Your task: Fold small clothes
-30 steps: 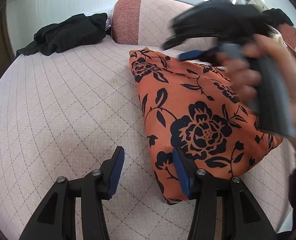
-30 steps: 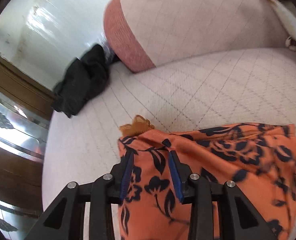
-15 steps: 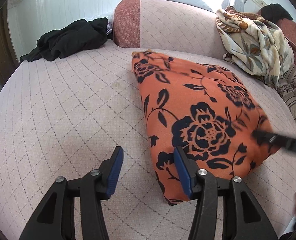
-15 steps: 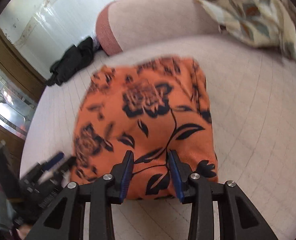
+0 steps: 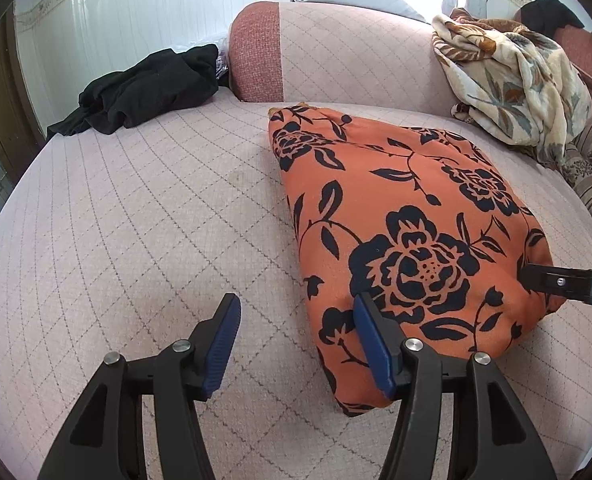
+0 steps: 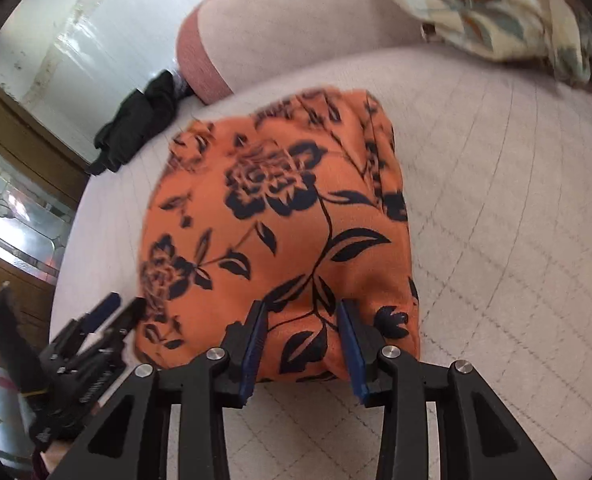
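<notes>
The orange cloth [image 5: 408, 216] is laid folded on the sofa seat [image 5: 135, 220], long axis running from the near edge back toward the backrest. The left gripper [image 5: 296, 344] is parked off its near left corner, jaws opening, only bare seat seen between them. The right gripper [image 6: 302, 344] is lined up on the near short edge, jaws partly open, cloth between them but not pinched. So the right one's probably better placed for a grab.
</notes>
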The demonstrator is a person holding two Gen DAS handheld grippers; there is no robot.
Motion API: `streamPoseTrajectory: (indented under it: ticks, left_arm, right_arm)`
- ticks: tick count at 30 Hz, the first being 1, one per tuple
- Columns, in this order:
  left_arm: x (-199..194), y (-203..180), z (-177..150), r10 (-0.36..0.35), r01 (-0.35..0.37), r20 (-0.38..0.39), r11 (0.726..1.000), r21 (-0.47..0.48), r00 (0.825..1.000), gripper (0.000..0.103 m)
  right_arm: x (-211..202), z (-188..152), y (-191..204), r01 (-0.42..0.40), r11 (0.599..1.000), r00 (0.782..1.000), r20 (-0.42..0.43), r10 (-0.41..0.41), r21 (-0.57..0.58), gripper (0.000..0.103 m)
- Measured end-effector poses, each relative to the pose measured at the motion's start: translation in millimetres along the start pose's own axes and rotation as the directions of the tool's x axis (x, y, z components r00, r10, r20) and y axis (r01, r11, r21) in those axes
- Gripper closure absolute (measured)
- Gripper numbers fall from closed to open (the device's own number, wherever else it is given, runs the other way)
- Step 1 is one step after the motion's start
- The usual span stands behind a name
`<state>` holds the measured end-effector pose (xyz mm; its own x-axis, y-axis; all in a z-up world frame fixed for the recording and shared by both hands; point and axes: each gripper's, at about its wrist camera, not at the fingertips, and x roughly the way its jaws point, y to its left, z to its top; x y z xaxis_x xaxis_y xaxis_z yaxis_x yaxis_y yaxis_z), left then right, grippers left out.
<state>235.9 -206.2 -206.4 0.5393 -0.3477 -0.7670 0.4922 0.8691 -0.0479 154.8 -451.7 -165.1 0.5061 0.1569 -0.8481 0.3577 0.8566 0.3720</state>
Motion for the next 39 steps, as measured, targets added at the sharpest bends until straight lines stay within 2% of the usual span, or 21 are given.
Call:
streamPoseTrajectory:
  ticks: [3,5,10,12,15,17,22,24,26,28,30,39]
  left_arm:
    - [-1.2,1.7,-0.7,0.008,-0.008,0.005,1.000,0.003,1.000,0.042]
    - [-1.4,2.0,-0.8,0.010,-0.010,0.006,1.000,0.002,1.000,0.041]
    - [-0.6,1.3,-0.6,0.022,-0.022,0.007,1.000,0.007,1.000,0.039]
    - [-0.2,1.2,-0.6,0.030,-0.030,0.009,1.000,0.010,1.000,0.037]
    - [1.3,1.7,-0.7,0.031,-0.031,0.005,0.999,0.008,1.000,0.035]
    - [0.5,2.3,-0.6,0.036,-0.036,0.011,0.999,0.010,0.999,0.035]
    - [-0.8,1.8,-0.6,0.042,-0.042,0.014,0.999,0.013,0.999,0.035]
    - [-1.3,1.4,-0.5,0.044,-0.044,0.015,0.999,0.014,0.999,0.035]
    - [-1.2,1.0,-0.6,0.046,-0.046,0.016,0.999,0.014,0.999,0.034]
    - [-1.2,0.8,0.0,0.049,-0.049,0.016,0.999,0.011,0.999,0.033]
    - [-1.7,1.4,0.4,0.051,-0.052,0.019,0.999,0.006,0.998,0.031]
    - [-2.3,1.3,3.6,0.051,-0.052,0.033,0.999,0.005,0.998,0.031]
  right_arm:
    - [-8.1,4.8,2.4,-0.012,1.000,1.000,0.010,0.012,-0.009,0.063]
    - [-14.5,6.3,-1.6,-0.059,0.998,0.998,0.028,0.058,0.007,0.062]
    - [-28.8,6.1,-1.9,-0.115,0.993,0.990,0.080,0.113,0.013,0.062]
    - [-27.7,3.4,4.5,-0.098,0.995,0.992,0.075,0.100,-0.021,0.062]
    - [4.6,-2.0,1.3,-0.040,0.999,0.999,-0.011,0.040,-0.016,0.061]
    - [5.7,-2.6,2.9,-0.042,0.999,0.999,0.017,0.043,-0.032,0.062]
    - [-2.7,1.8,2.8,-0.080,0.997,0.997,0.024,0.080,-0.014,0.060]
    - [-14.1,5.6,1.8,-0.127,0.992,0.990,0.051,0.128,-0.015,0.060]
    - [-31.9,7.8,-3.5,-0.186,0.982,0.975,0.119,0.186,-0.005,0.057]
    - [-43.8,9.9,-8.8,-0.201,0.979,0.961,0.197,0.194,0.018,0.036]
    - [-48.7,11.4,-14.5,-0.201,0.979,0.952,0.243,0.186,0.041,0.035]
    - [-44.7,17.3,-37.6,-0.222,0.966,0.945,0.273,0.180,0.130,0.035]
